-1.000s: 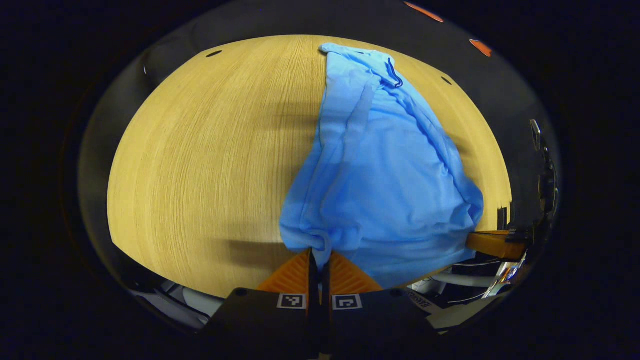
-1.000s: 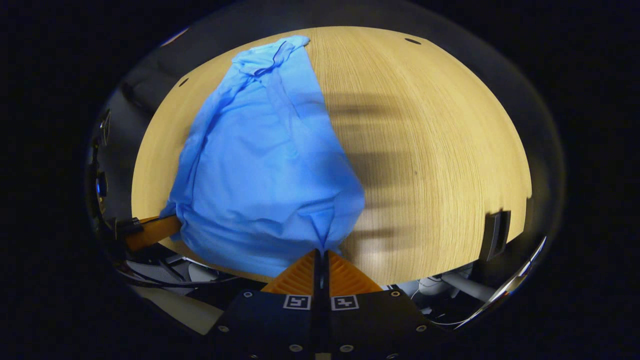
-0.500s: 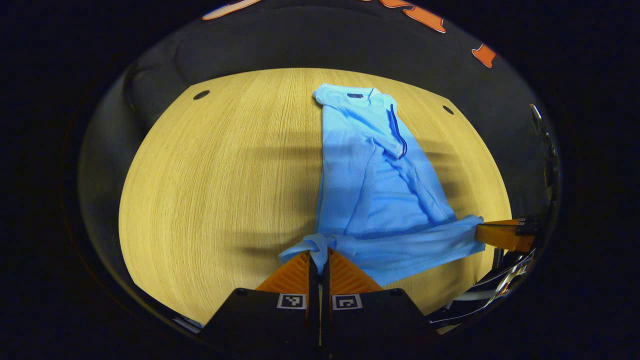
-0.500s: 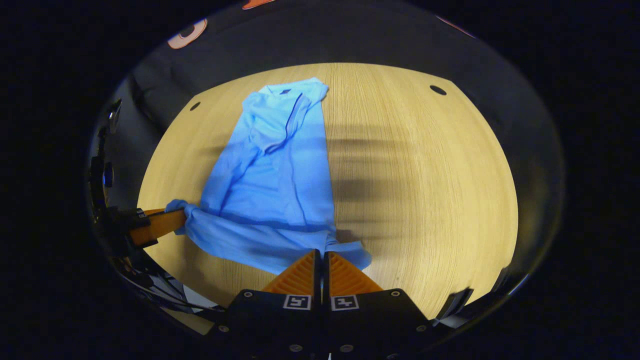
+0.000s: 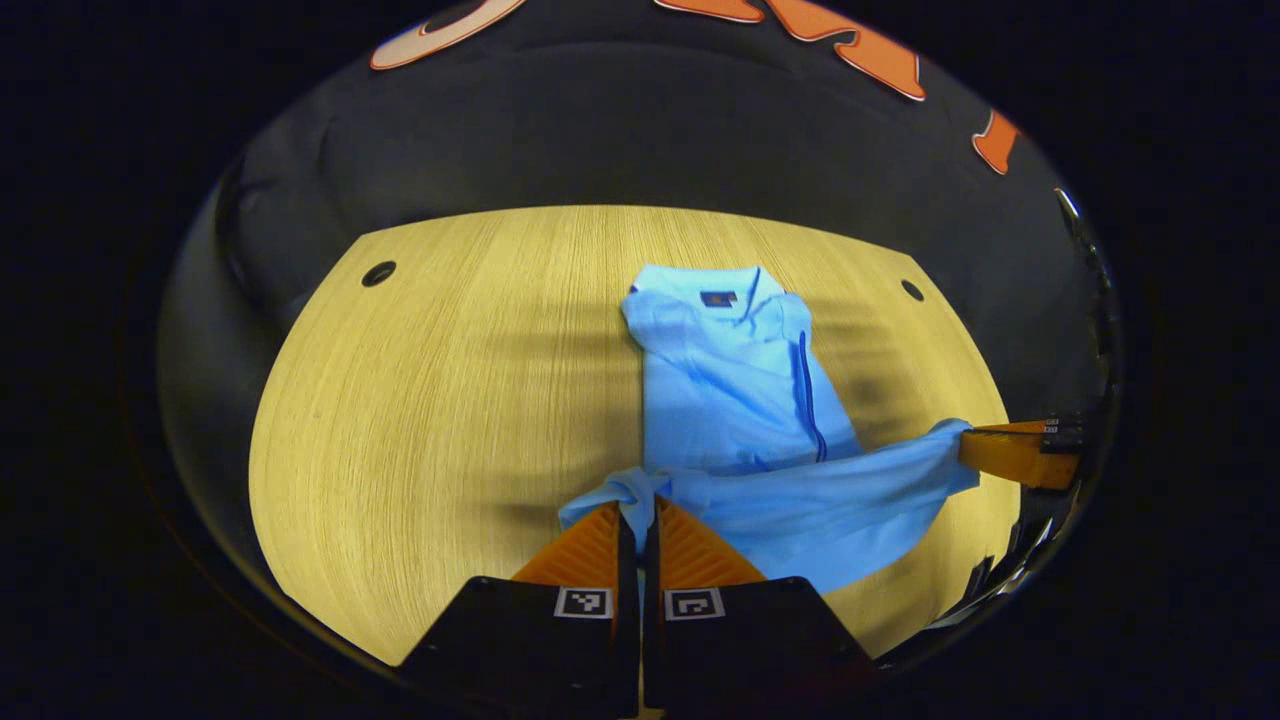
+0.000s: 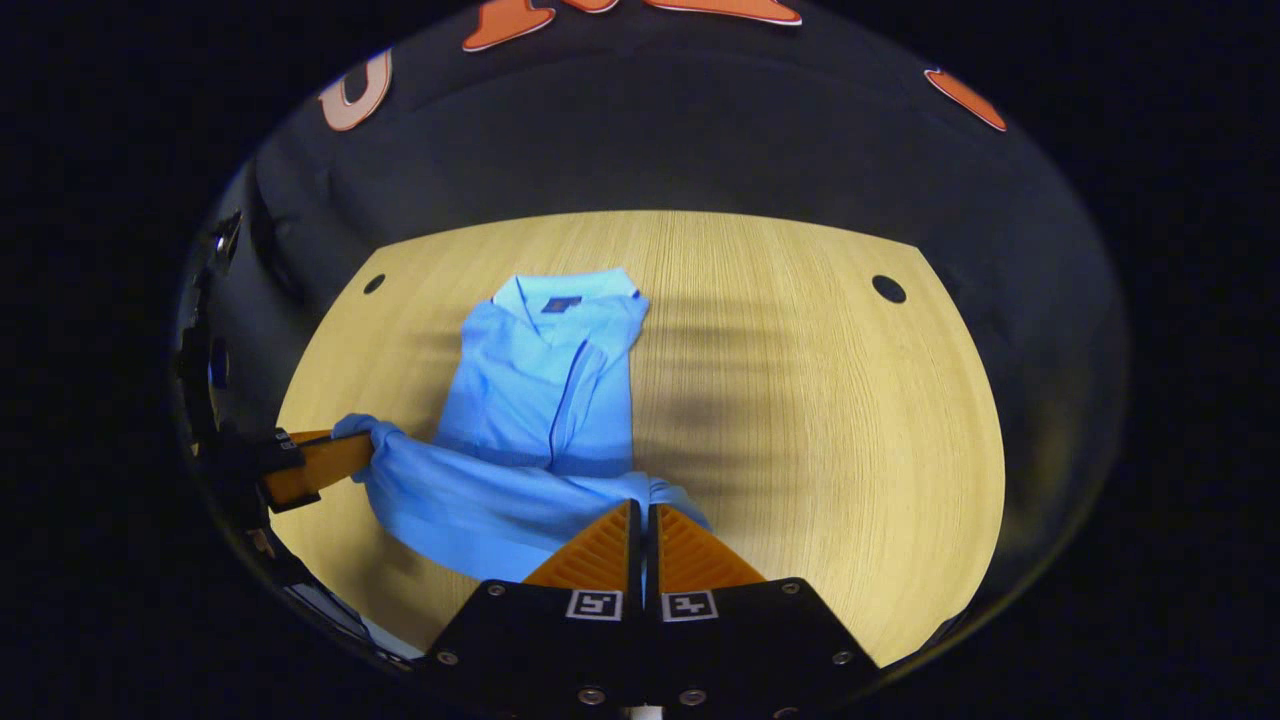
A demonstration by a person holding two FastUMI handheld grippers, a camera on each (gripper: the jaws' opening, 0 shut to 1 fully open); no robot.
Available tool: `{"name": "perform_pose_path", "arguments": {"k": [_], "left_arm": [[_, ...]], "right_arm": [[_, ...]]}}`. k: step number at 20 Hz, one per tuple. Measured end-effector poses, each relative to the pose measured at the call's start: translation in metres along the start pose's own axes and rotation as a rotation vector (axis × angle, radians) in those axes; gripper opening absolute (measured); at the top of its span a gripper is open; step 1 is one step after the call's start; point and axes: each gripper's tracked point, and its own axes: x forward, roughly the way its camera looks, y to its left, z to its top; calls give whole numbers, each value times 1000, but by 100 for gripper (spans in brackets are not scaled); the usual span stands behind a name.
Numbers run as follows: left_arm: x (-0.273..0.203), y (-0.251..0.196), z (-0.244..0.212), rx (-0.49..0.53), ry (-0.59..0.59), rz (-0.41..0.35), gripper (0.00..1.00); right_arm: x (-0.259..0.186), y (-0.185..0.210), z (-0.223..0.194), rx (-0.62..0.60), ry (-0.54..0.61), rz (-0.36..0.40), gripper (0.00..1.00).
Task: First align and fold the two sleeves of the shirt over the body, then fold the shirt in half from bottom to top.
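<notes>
Both grippers pinched on the hem corners of the shirt [image 5: 740, 390]: left gripper [image 5: 637, 512] on the left corner, right gripper [image 6: 640, 515] on the right. Lying on the table [image 5: 430, 400], long axis near to far, collar [image 6: 560, 295] straight ahead, hem lifted above the body. Nothing in the way.

Light blue collared shirt [image 5: 735, 390] on the table, sleeves folded in, bottom hem lifted over the body
</notes>
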Motion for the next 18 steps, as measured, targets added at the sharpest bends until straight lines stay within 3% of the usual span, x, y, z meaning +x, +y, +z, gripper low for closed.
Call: {"name": "perform_pose_path", "arguments": {"k": [5,11,15,17,18], "left_arm": [[21,15,64,-23,-52,-1,7],[46,28,117,-44,-99,4,7],[60,38,136,4,-121,37,5],[62,40,144,37,-141,49,7],[64,41,148,46,-154,56,8]], "right_arm": [[19,1,64,-18,-80,-13,0],[48,5,106,12,-117,7,0],[62,10,126,104,-144,42,1],[66,3,134,105,-182,12,2],[67,0,137,104,-196,0,8]]}}
